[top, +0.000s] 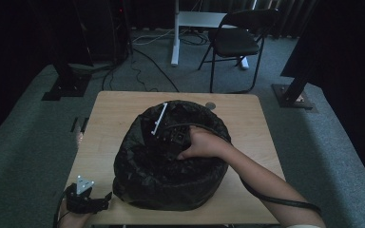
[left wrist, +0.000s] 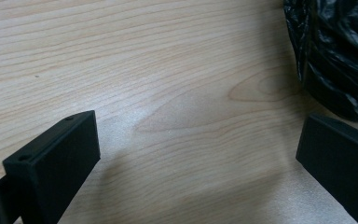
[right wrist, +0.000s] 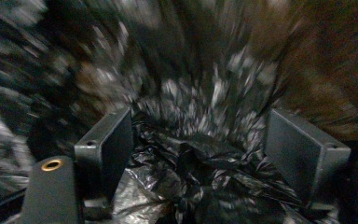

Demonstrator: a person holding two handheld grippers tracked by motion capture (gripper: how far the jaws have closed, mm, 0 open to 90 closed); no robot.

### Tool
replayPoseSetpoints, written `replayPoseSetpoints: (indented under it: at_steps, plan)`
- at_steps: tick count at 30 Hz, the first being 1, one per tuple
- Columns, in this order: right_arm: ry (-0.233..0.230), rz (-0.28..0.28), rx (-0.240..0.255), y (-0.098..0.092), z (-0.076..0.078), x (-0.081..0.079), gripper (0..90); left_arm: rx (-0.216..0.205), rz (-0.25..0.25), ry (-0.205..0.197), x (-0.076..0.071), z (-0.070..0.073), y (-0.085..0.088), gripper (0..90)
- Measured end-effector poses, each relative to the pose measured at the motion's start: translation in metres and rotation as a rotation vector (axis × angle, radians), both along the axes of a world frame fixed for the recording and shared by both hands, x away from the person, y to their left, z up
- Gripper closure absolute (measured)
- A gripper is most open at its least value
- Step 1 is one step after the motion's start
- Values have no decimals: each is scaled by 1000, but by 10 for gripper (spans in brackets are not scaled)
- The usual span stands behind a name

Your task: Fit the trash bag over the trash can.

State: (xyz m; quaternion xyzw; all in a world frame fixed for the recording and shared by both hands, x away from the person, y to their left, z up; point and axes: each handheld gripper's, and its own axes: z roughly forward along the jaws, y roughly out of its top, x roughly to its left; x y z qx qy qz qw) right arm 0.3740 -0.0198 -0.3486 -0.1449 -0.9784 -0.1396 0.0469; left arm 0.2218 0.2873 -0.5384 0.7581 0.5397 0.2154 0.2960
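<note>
A large black plastic bag [top: 166, 175] sits rumpled in the middle of the wooden table [top: 109, 123], its mouth turned up and open. My right gripper [top: 178, 137] is down inside the bag's mouth, held by a hand. In the right gripper view the gripper [right wrist: 198, 140] is open, with crinkled black bag plastic [right wrist: 191, 163] lying between the jaws and the background blurred. My left gripper [top: 105, 198] rests at the table's near left corner, beside the bag. In the left gripper view it [left wrist: 198, 144] stands open over bare wood, the bag's edge [left wrist: 340, 51] at upper right.
A white strip [top: 160, 118] lies on the bag's far rim. A small round grey object [top: 211, 105] sits near the table's far edge. Beyond the table stand a black folding chair [top: 235, 42], a white stand leg [top: 175, 33] and floor cables [top: 142, 66].
</note>
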Motion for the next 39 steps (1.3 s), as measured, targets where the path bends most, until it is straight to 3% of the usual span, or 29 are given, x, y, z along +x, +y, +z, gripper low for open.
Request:
replayPoseSetpoints:
  at_steps: [2,7,9,12,19,23,28,34,36,39]
  plan:
    - [-3,-12,67,-4,12,2,228,1,2,-1,0,0,0,0]
    - [-61,-76,227,-26,54,9,220,2,1,3,0,0,0,0]
    - [-40,-82,291,-35,65,12,220,2,-2,4,0,0,0,0]
    - [-6,-76,319,-38,67,8,220,7,-2,8,0,0,0,0]
    - [32,-13,235,-20,47,-7,220,11,-3,9,0,0,-1,0]
    - [75,-24,153,-13,27,-6,228,8,-5,10,0,0,-1,0]
    - [25,-33,-55,-5,1,-5,227,9,-5,12,0,-1,0,0]
    - [-40,-53,-185,1,-9,-4,221,6,-5,10,0,0,-1,0]
    - [-34,-42,-204,1,-12,-5,221,5,-5,10,0,-1,-1,0]
    - [-47,-44,-149,-1,-4,-5,221,6,-4,10,0,0,0,0]
